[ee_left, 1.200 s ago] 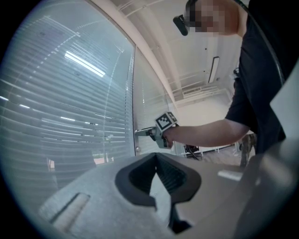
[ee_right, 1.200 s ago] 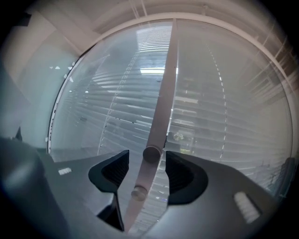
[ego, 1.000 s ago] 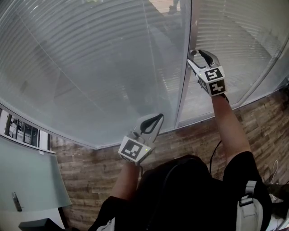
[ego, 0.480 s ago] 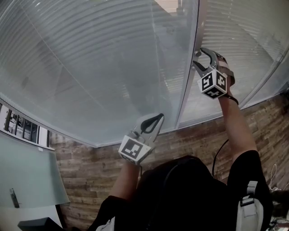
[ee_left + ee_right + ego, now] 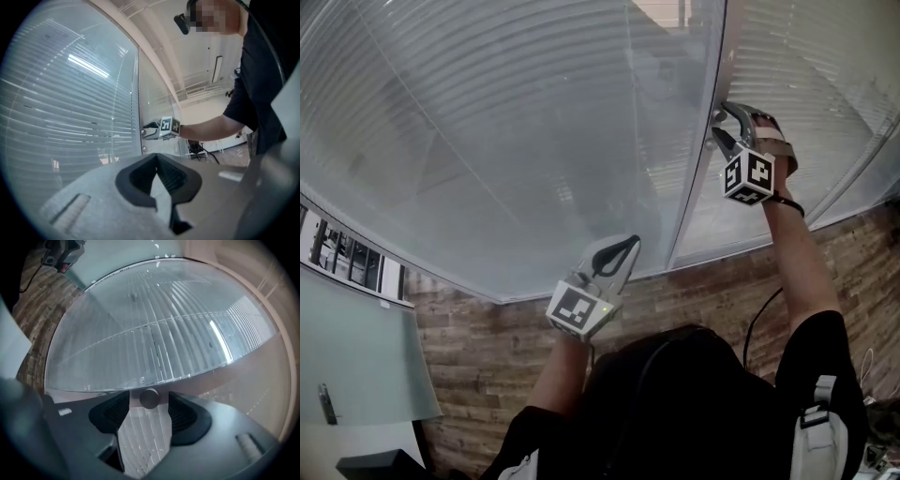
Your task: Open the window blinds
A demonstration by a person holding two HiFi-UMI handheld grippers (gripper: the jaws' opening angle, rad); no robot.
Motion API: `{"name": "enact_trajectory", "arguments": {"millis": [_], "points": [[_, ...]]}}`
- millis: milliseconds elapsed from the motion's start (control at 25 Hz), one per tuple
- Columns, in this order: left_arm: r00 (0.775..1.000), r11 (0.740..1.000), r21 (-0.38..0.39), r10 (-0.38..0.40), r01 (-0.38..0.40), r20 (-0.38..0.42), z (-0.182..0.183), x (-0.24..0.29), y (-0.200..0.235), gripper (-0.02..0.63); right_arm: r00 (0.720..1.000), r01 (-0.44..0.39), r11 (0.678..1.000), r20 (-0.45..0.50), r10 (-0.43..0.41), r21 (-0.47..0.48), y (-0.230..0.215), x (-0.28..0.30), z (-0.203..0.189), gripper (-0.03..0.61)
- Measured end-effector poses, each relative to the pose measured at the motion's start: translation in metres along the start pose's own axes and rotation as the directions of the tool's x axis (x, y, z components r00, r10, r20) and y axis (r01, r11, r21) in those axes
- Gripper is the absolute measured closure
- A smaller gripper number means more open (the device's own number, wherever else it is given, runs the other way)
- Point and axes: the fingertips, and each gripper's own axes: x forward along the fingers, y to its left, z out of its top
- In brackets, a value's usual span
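Right gripper (image 5: pixel 724 127) is raised to the pale metal frame post (image 5: pixel 696 178) between two glass panes. Its jaws stand wide, either side of a small round grey knob (image 5: pixel 149 398). The right gripper view shows the knob sitting between the jaws near the tips with a gap on both sides, so nothing is clamped. The marker cube (image 5: pixel 748 176) faces the head camera, and the forearm runs down to the person's dark-sleeved shoulder. Left gripper (image 5: pixel 626 247) hangs low and near the body, well apart from the right one. It points towards the bottom edge of the big left pane, jaws closed tip to tip with nothing between them. It isn't touching the glass as far as I can tell. White horizontal-slat window blinds (image 5: pixel 487 122) sit behind the glass and cover both panes either side of the post. The slats lie close together, giving only a hazy view through. The left gripper view shows the same blinds on its left, with the right gripper up against the post further along. Brown wood-plank floor (image 5: pixel 694 286) runs along the foot of the panes.
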Motion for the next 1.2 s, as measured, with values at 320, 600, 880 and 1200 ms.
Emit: {"name": "enact_trajectory", "arguments": {"millis": [320, 600, 880, 1200], "points": [[1.000, 1.000, -0.005, 0.002, -0.002, -0.002, 0.002, -0.001, -0.001, 0.609, 0.999, 0.039, 0.998, 0.002, -0.039, -0.040, -0.005, -0.002, 0.005, 0.409], [1.000, 1.000, 0.000, 0.003, -0.003, -0.018, 0.004, -0.003, -0.003, 0.609, 0.999, 0.038, 0.998, -0.011, -0.039, -0.055, -0.003, 0.000, 0.002, 0.451], [1.000, 1.000, 0.010, 0.016, -0.016, -0.007, -0.001, -0.008, -0.002, 0.609, 1.000, 0.019, 0.984, 0.017, -0.022, 0.176, -0.009, -0.004, 0.004, 0.451], [1.000, 1.000, 0.025, 0.019, -0.019, 0.000, 0.003, -0.011, -0.003, 0.609, 0.999, 0.003, 0.938, 0.036, -0.017, 0.348, -0.012, -0.004, 0.003, 0.451]]}}
